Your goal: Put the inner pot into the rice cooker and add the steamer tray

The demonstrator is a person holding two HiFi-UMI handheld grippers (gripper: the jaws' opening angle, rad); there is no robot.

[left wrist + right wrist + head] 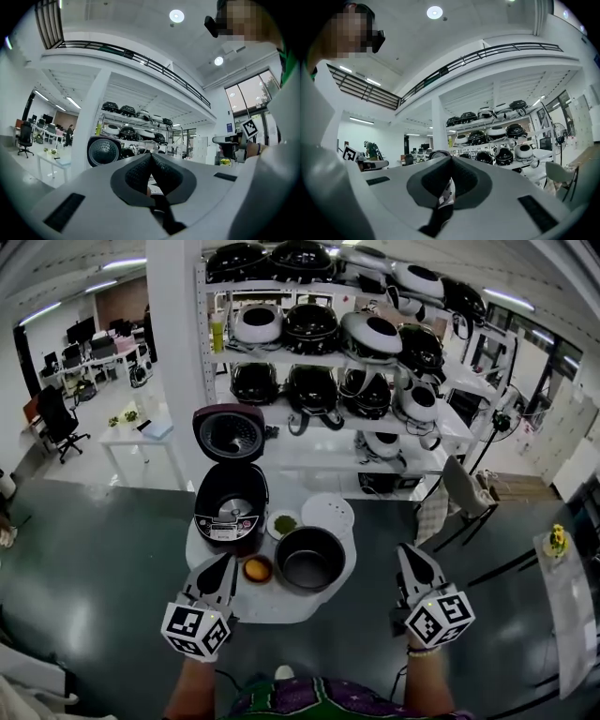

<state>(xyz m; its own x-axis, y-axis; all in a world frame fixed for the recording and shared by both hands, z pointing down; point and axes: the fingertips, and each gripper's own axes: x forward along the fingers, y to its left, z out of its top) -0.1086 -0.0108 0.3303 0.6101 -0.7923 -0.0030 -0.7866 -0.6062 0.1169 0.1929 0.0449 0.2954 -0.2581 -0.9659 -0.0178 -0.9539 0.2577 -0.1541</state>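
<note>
Inner pot [309,559] stands upright and empty on the round table [281,607], just right of the open cooker [231,507]. The cooker's lid [228,434] is swung up, so its cavity lies ready and still unfilled. The white steamer tray [328,512] lies flat behind the pot, beside a bowl of green matter [284,524]; a bowl of something orange [257,569] sits at the pot's left. The parts appear laid out side by side for loading in turn. The left gripper [225,565] hovers at the table's near left edge and the right gripper [407,554] off the table to the right, apart from the pot. Each has its jaws pressed together on nothing, so the task seems not yet begun. Only the head view shows the table's contents. The gripper views look level over them to the shelf [497,136] of cookers and show the jaws closed and empty; the left gripper view also catches the raised lid.
</note>
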